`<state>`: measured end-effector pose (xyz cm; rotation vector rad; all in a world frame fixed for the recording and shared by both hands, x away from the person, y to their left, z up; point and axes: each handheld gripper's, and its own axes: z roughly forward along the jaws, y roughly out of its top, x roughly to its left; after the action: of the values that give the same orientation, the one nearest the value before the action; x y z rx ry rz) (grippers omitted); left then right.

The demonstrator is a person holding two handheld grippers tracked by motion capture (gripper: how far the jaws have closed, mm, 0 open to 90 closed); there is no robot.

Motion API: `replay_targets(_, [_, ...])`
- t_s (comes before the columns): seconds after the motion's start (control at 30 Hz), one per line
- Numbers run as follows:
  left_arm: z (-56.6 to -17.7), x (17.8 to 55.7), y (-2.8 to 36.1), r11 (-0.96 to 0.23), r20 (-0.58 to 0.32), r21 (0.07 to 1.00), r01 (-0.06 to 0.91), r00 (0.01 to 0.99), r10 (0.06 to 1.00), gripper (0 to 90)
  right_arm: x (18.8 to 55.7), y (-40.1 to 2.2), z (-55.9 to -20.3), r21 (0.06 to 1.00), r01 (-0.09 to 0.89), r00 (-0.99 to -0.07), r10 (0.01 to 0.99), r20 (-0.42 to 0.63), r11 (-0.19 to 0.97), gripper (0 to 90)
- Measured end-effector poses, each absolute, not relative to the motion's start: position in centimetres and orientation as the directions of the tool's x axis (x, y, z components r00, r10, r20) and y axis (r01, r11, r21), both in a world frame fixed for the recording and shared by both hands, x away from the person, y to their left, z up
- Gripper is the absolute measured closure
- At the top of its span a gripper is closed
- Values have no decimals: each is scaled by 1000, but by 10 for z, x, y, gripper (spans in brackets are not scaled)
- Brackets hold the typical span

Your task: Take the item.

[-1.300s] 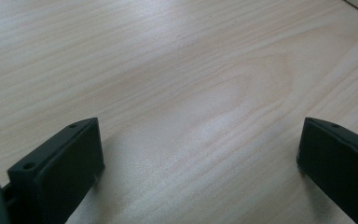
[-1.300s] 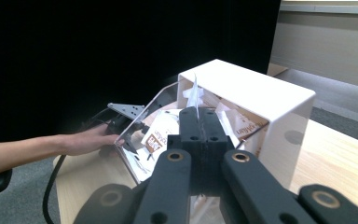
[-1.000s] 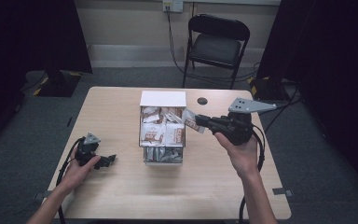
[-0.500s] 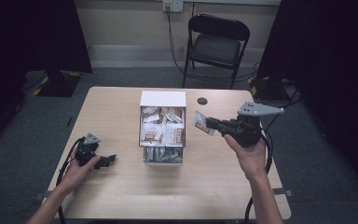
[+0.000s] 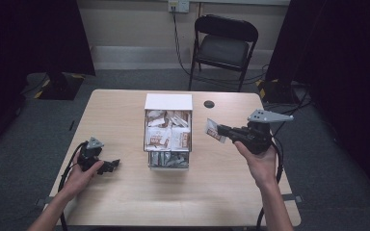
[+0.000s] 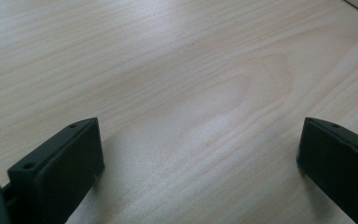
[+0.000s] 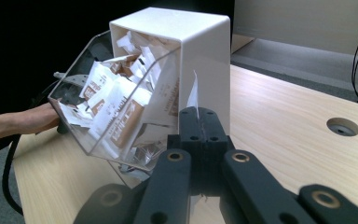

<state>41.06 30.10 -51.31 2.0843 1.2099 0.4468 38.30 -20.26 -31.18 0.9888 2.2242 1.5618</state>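
A white dispenser box point(image 5: 168, 102) with a clear slanted front point(image 7: 107, 100) stands mid-table, full of brown-and-white packets point(image 5: 166, 134). To its right, above the table, my right gripper point(image 5: 222, 131) is shut on one packet point(image 5: 214, 130); in the right gripper view that packet point(image 7: 193, 95) shows edge-on above the closed jaws point(image 7: 200, 122). My left gripper point(image 5: 112, 165) rests low at the table's left front, held by a hand. Its jaws stand wide apart over bare wood, one fingertip point(image 6: 65, 161) at left, the other point(image 6: 340, 156) at right, nothing between them.
The wooden table point(image 5: 125, 202) has a round cable hole point(image 5: 209, 104) behind the box on the right. A black folding chair point(image 5: 224, 45) stands beyond the far edge. Cables trail from both grippers over the table's near edge.
My right gripper has drawn back to the right, away from the box, carrying the packet. The left gripper has stayed where it was.
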Motion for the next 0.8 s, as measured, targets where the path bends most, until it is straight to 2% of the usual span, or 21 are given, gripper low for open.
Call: replay_targets(0.8, [-513, 411, 301, -339, -39, 702, 626, 509, 860, 0, 409, -194, -370, 829, 488, -699, 690, 186, 272, 900])
